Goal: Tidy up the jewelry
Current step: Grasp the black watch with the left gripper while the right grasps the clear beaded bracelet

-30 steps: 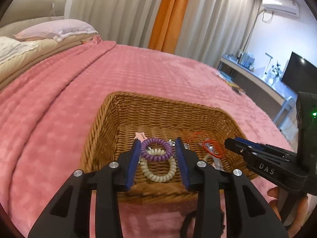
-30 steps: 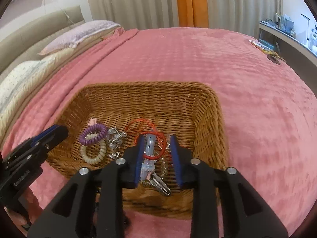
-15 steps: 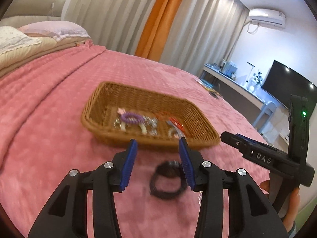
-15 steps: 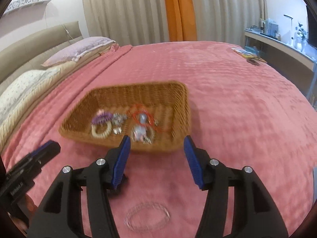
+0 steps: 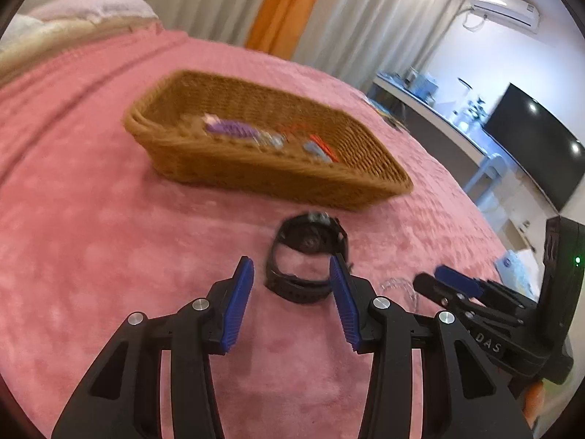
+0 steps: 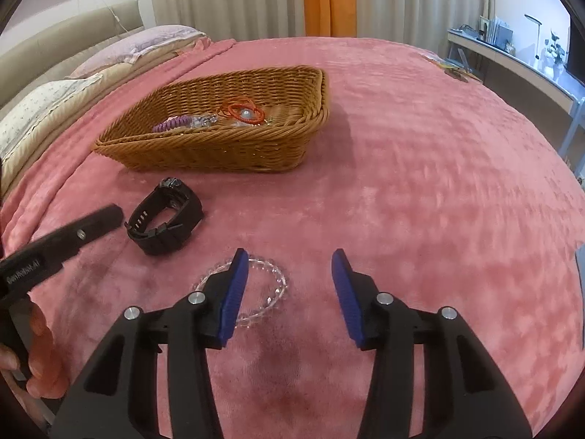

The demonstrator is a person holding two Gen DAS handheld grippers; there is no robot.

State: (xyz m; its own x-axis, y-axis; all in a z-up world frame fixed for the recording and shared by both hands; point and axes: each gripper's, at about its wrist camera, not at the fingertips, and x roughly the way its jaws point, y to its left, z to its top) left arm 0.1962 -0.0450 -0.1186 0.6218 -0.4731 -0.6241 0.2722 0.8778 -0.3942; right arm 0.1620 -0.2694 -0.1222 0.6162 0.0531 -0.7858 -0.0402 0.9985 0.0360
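Both hand-held grippers are spread wide and carry nothing. The left hand-held gripper (image 5: pixel 290 292) hovers low over the bed (image 6: pixel 420 183) with the black watch (image 5: pixel 307 259) lying just ahead of and between its fingers. The right hand-held gripper (image 6: pixel 289 292) hangs over the clear bead bracelet (image 6: pixel 256 292), but off-centre: its left finger (image 6: pixel 234 292) covers part of the ring and the rest of the gap lies over bare blanket.

Two pieces lie loose on the blanket, near each other: one watch and one bracelet. One wicker basket (image 6: pixel 219 146) sits further up the bed, well apart from both.

Risks, as judged from here. The watch stands as a buckled loop on soft plush; closing on the strap alone could squash or tip the loop so it slips out. The bracelet is thin, glassy and flat on deep pile, so the pads may close over it or snag blanket instead. With the right hand-held gripper misaligned, a pinch now would likely catch only one edge, or nothing. The two tools are also close enough to knock together.

In the basket: one purple coil tie (image 6: pixel 172 123), one red cord with a pearl (image 6: pixel 244 111), some silvery bits too small to count.
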